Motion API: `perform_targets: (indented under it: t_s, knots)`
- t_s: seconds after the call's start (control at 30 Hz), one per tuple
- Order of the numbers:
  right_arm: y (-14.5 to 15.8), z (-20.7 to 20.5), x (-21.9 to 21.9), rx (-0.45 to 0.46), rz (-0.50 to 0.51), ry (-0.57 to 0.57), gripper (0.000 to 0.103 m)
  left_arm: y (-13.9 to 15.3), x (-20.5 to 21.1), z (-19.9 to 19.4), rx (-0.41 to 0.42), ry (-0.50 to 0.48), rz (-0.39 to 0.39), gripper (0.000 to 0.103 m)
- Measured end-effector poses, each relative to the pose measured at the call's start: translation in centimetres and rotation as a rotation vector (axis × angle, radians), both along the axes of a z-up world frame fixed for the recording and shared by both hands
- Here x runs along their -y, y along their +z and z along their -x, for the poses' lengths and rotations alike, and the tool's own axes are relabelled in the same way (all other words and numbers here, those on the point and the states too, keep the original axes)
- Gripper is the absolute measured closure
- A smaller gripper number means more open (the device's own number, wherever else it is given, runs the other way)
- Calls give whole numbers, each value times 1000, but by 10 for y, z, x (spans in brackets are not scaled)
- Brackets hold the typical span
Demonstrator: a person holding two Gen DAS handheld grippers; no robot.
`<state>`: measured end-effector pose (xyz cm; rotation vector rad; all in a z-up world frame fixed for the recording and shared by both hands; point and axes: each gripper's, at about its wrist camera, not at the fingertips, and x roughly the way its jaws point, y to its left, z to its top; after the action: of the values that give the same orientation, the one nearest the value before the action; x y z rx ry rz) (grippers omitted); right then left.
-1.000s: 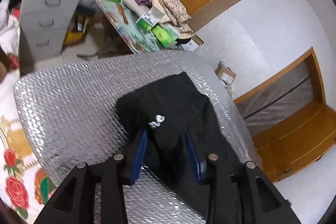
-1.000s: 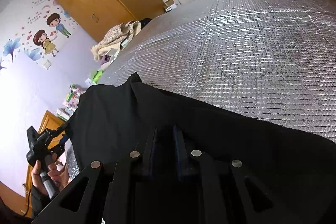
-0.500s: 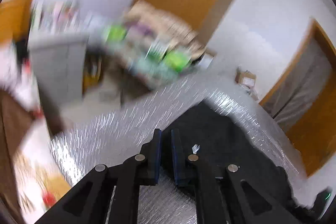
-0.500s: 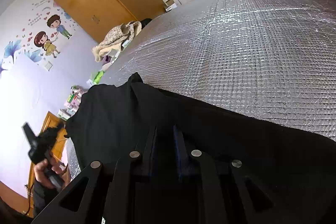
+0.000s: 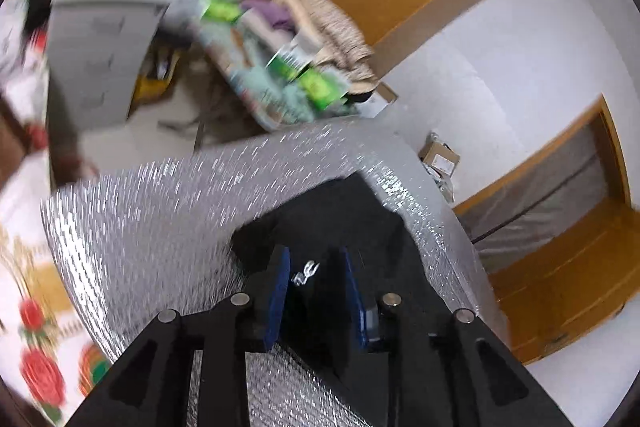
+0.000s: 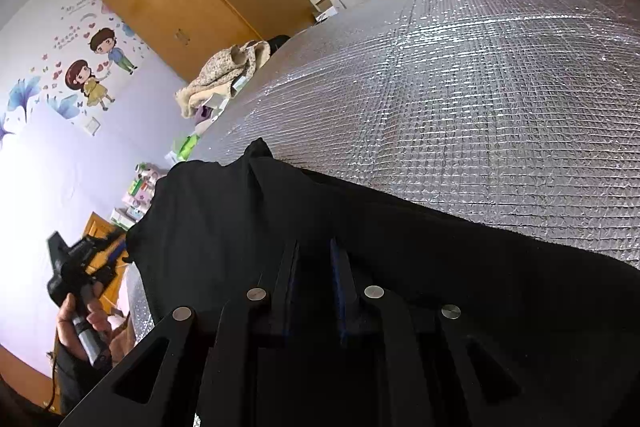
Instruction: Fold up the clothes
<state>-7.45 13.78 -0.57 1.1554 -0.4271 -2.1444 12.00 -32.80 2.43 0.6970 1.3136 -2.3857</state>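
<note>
Since a second ago the left hand-held gripper has snapped nearly shut and its jaws have just been opening again; they now stand apart, with the near edge of the black garment and its small white mark showing in the gap, and the blue pads not seen to press on the cloth. The left view is smeared, so contact cannot be judged finely. The garment lies on the silver quilted tabletop, its long axis running from the left gripper at its left end across to the right hand-held gripper at its near right part. The right gripper's jaws stand narrow over dark cloth; whether a fold is pinched between them cannot be told. In the right view, the left gripper shows just beyond the garment's far-left corner, held in a hand. Both grippers tilt downward toward the tabletop. The left is judged the one that must take hold again.
</note>
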Motion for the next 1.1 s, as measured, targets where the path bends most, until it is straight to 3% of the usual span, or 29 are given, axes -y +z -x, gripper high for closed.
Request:
perform_targets:
  t_s: [0.17,0.27,0.33,0.47,0.63,0.7,0.8,1.0,1.1]
  knots:
    - [0,1,-1,5,6,2,87,-1,4,2,-16,-5,-15,75]
    - [0,2,-1,7,10,2,87,-3,9,6,-19,-3,-13,84]
    - [0,1,-2,8,11,2,87,9,0,10,-28,-24,80,96]
    - [0,1,-3,9,15,1,87,41,-31,10,-57,-75,349,98]
    - [1,0,-2,10,16,1,87,4,-9,12,91,-52,258,97]
    - [1,0,-1,11,18,2,87,-9,-3,9,101,-60,212,94]
    - [1,1,-2,11,19,2,87,0,-9,5,104,-65,257,93]
    - [0,3,-2,12,20,4,87,35,-13,-5,71,16,363,93]
    - [-1,4,-3,12,21,4,87,52,-24,13,21,-58,413,93]
